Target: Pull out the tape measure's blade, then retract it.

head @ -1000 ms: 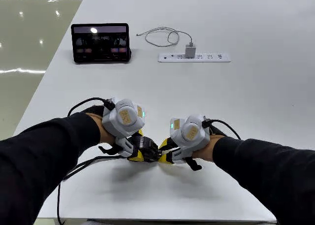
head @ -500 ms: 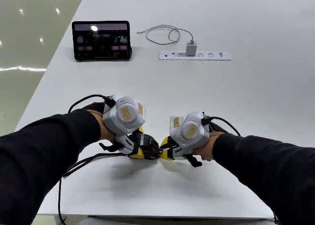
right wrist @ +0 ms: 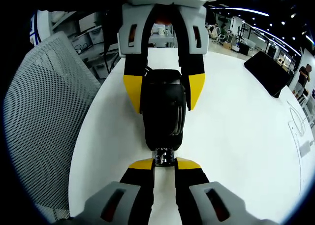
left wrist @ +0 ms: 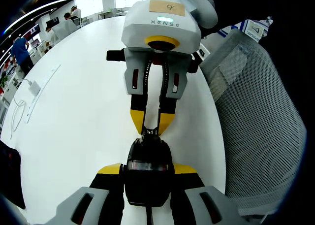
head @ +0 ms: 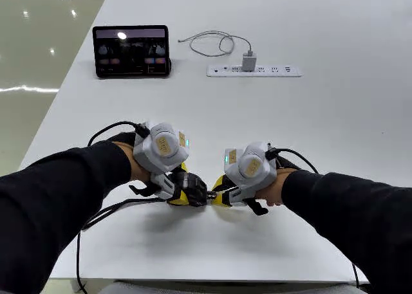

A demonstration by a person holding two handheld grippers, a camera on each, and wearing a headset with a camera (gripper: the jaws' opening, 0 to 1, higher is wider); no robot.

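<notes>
At the near edge of the table (head: 322, 114), on your left, the left gripper (head: 182, 197) has its yellow-tipped jaws clamped on both sides of the tape measure (left wrist: 146, 185), which sits low over the white surface (whether it touches the surface is hard to tell). If that clamp is off-centre on the rounded black case, the pull may twist the case or drag it out of the jaws, and the mesh chair (left wrist: 256, 112) just past the edge shows where it would fall. At the case mouth, hardly any blade is out. The blade tip (right wrist: 164, 156) is pinched between the narrow, nearly closed jaws of your right gripper (right wrist: 165, 165). That hold covers very little metal, so a fast or angled pull could slip it free and let the blade snap back. Draw straight to the right, and on the return guide the blade in slowly rather than letting it go.
</notes>
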